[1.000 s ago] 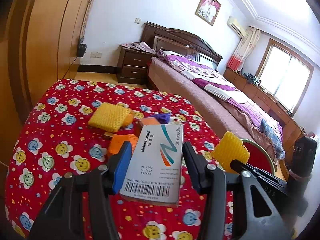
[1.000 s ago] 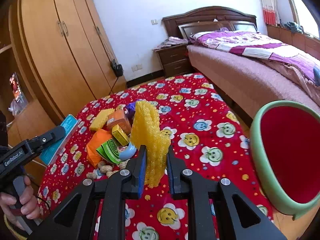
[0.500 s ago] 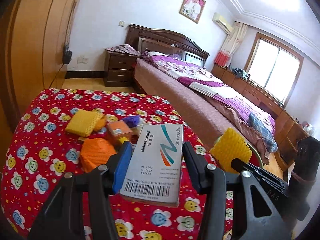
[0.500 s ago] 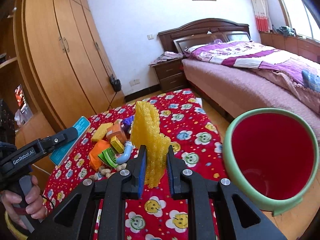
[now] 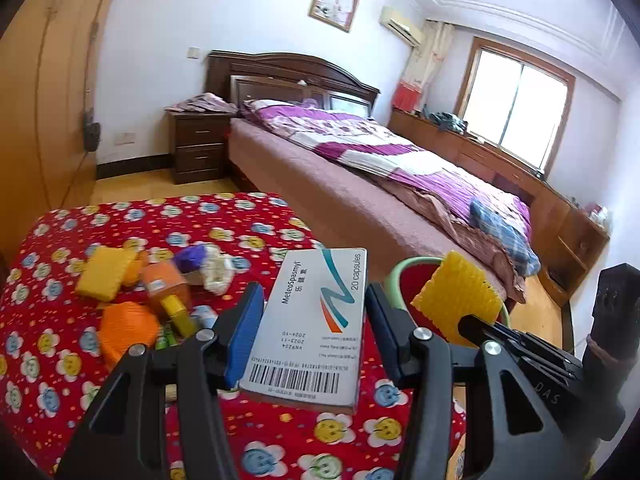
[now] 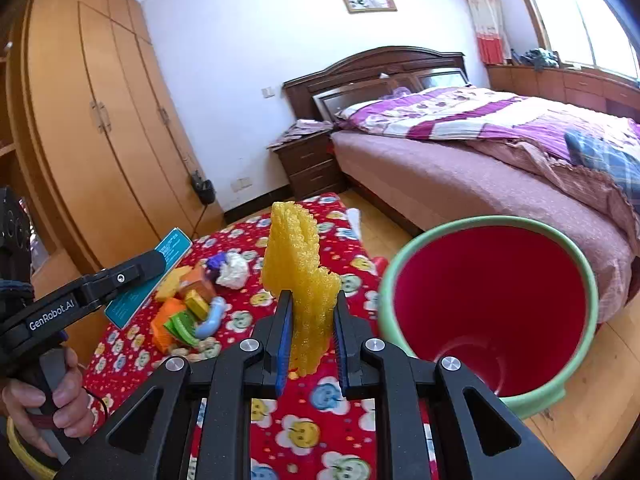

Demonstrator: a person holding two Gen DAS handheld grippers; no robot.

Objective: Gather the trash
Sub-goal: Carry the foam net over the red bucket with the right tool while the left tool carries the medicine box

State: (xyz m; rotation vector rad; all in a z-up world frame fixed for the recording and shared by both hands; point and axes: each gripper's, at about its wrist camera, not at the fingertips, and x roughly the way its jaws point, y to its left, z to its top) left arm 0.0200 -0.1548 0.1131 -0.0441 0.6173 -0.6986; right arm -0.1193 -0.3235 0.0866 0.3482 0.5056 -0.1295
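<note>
Between the right hand-held gripper's (image 6: 310,334) clenched fingers stands yellow foam netting (image 6: 300,280); left hand-held gripper (image 5: 314,330) clamps a medicine box (image 5: 310,330).

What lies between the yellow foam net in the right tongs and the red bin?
Nothing: in the right wrist view, only red flowered tablecloth separates yellow foam net from red green-rimmed bin.

medicine box (image 5: 312,332): "meteospasmyl", "20 capsules"; left gripper (image 6: 76,304): "genrobot.ai"

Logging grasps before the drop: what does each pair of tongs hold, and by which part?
Left tongs clamp the medicine box across its long side edges. Right tongs pinch the yellow foam net by its lower end.
</note>
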